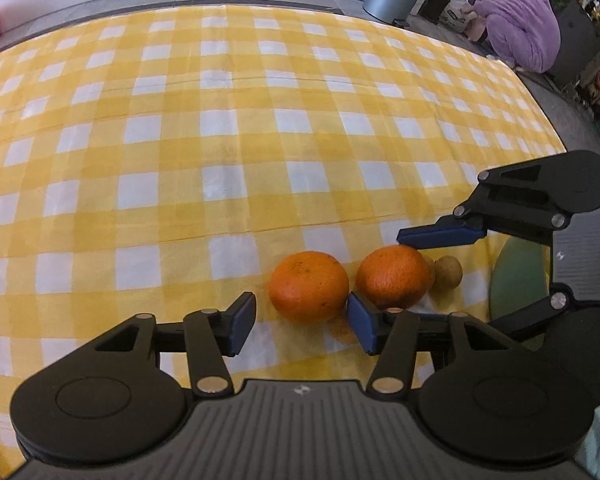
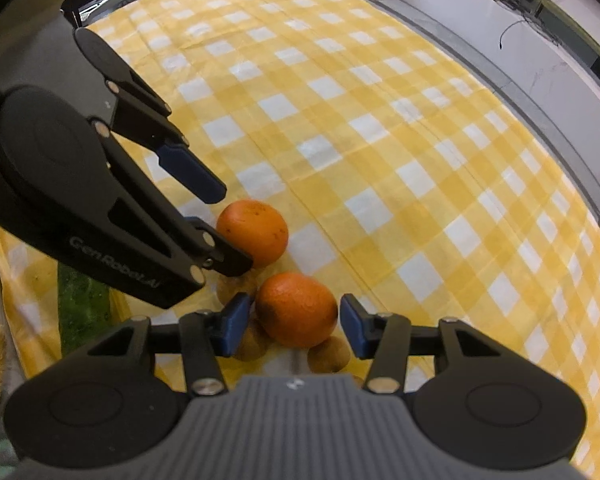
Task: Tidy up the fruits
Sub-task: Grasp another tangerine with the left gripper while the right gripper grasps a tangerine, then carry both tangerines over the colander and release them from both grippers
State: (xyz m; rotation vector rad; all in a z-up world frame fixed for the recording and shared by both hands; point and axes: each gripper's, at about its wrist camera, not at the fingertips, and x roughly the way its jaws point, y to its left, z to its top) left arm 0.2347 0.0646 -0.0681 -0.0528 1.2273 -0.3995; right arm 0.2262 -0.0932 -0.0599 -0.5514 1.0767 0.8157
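you are bringing both grippers down at the near edge of the yellow checked tablecloth point(image 1: 260, 128), where the fruit is sitting in one tight cluster. your left gripper point(image 1: 302, 322) is standing wide open around the left orange point(image 1: 309, 286), its fingers flanking the fruit, the inner one wedged in the gap between the two oranges; whether either pad is touching peel is hard to tell, and it is gripping nothing. your right gripper point(image 2: 290, 324) is likewise spread wide, straddling the right orange point(image 2: 296, 310) without closing on it. small brown fruits point(image 2: 328, 354), possibly kiwis or longans, are crowding against that orange, one half hidden under a finger. the open stance appears to be a set-up for lifting one orange in each gripper. the crowding looks like the risk: closing could nudge the brown fruits or roll the neighbouring orange.
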